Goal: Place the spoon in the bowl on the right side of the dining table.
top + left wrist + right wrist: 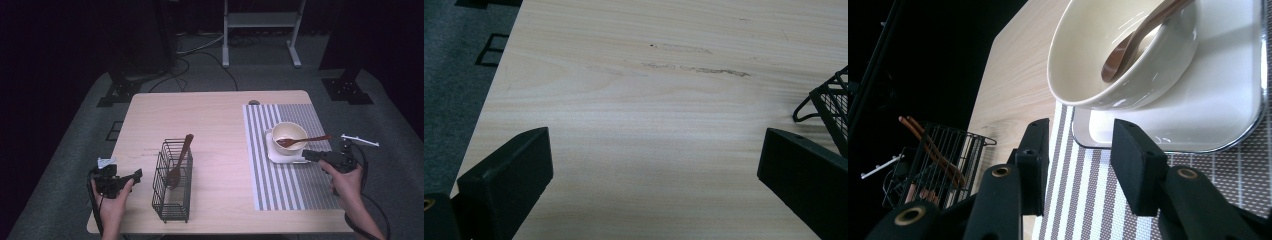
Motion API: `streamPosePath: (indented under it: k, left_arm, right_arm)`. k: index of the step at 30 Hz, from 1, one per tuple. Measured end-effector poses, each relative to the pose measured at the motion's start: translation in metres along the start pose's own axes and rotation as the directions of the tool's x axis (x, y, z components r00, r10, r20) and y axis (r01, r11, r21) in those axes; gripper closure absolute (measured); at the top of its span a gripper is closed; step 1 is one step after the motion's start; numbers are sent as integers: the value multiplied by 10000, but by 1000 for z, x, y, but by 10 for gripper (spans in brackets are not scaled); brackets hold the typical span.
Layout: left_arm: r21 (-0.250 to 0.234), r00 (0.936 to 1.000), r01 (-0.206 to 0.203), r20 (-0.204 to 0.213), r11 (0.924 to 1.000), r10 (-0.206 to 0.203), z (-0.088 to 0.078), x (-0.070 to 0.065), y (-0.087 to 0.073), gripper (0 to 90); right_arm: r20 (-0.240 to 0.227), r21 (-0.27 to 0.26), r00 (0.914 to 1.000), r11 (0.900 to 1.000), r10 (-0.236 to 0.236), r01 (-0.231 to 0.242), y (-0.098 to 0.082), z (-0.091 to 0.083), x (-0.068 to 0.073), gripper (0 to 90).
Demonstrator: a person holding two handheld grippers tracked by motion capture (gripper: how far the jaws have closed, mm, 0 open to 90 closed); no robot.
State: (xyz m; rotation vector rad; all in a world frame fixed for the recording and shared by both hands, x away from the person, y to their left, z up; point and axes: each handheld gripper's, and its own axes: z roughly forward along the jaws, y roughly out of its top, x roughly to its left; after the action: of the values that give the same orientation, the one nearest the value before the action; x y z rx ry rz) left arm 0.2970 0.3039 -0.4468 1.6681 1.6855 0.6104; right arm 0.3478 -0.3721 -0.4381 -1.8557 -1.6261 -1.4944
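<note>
At lower left, the left gripper (134, 176) hovers with jaws wide apart and empty beside the basket (172, 200), where one spoon (178, 162) leans. At centre right, another spoon (300, 141) rests in the bowl (288, 135) on its tray (278, 154). The right gripper (307, 154), jaws part-open and empty, sits at the tray's edge; nudging forward could shove the tray and tip the spoon out.

Brown spoon (300, 140) lies tilted in cream bowl (289, 131)
</note>
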Motion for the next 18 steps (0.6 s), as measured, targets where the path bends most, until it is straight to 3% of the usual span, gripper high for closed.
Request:
streamPosePath:
  k: [18]
  left_arm:
    - [1, 10000, 4, 11, 10000, -4, 0, 0, 0, 2]
  right_arm:
    - [-276, 312, 9991, 9990, -323, 332, -12, 5, 7, 539]
